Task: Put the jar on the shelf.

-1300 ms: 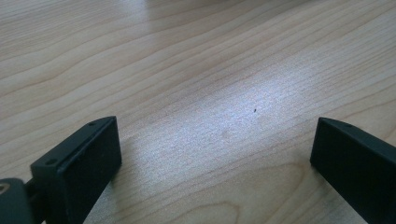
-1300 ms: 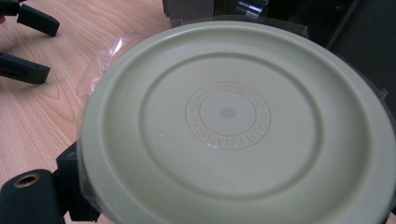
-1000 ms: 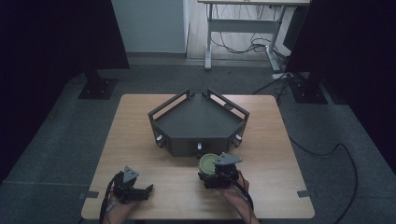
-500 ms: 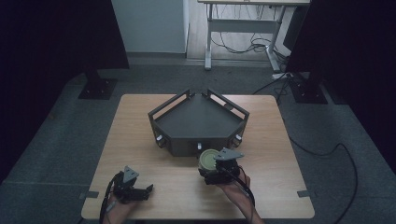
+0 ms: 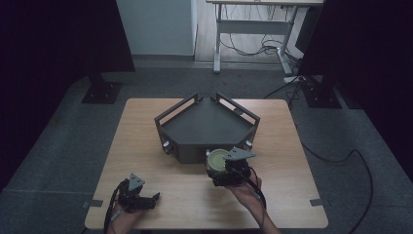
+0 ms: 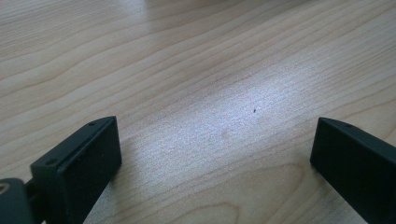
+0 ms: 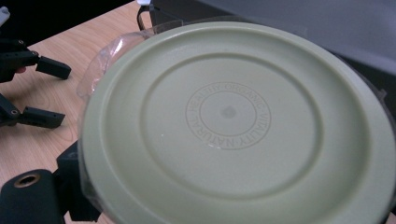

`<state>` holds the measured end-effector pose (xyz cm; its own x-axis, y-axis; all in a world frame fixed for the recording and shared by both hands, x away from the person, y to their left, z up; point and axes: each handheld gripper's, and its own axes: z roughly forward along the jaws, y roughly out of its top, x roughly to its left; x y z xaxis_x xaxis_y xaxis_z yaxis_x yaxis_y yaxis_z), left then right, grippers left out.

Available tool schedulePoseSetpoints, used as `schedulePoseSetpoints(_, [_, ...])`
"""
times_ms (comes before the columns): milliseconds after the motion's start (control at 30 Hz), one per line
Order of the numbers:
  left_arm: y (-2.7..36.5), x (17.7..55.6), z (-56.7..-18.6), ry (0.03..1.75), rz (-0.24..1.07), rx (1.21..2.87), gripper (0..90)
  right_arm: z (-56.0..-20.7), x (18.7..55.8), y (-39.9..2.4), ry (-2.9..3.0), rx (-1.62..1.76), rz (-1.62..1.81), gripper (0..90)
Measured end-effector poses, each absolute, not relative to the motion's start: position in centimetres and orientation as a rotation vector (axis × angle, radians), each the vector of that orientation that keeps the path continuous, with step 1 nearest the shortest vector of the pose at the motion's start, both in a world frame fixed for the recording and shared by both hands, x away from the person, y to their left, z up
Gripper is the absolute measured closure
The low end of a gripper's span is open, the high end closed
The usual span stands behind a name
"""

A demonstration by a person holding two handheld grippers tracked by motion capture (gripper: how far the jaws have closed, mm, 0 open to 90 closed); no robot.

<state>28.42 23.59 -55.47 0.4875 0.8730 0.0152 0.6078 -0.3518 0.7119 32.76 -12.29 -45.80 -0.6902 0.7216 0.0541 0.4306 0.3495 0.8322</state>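
A round container with a pale green lid (image 5: 218, 159) is held in my right gripper (image 5: 225, 171), just in front of the dark angular tray (image 5: 207, 126) at the table's middle. In the right gripper view the green lid (image 7: 233, 121) is very close, with a clear plastic rim around it and embossed lettering at its centre. My left gripper (image 5: 146, 200) rests near the table's front left corner. In the left gripper view its black fingers (image 6: 77, 163) stand wide apart over bare wood, nothing between them.
The wooden table (image 5: 146, 141) carries the dark tray with raised rails. The other gripper (image 7: 39, 91) shows at the left of the right gripper view. Black stands and a desk with cables stand on the grey floor beyond.
My right gripper has carried the green-lidded container slightly forward, toward the tray's front wall. The left gripper has stayed put.
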Motion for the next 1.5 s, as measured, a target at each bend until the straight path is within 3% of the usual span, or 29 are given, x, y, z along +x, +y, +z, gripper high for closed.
schedulePoseSetpoints(1500, [23.6,28.4,-55.5,1.211,0.524,2.088,1.6,-39.3,36.6,-11.9,2.253,0.993,1.25,9.1])
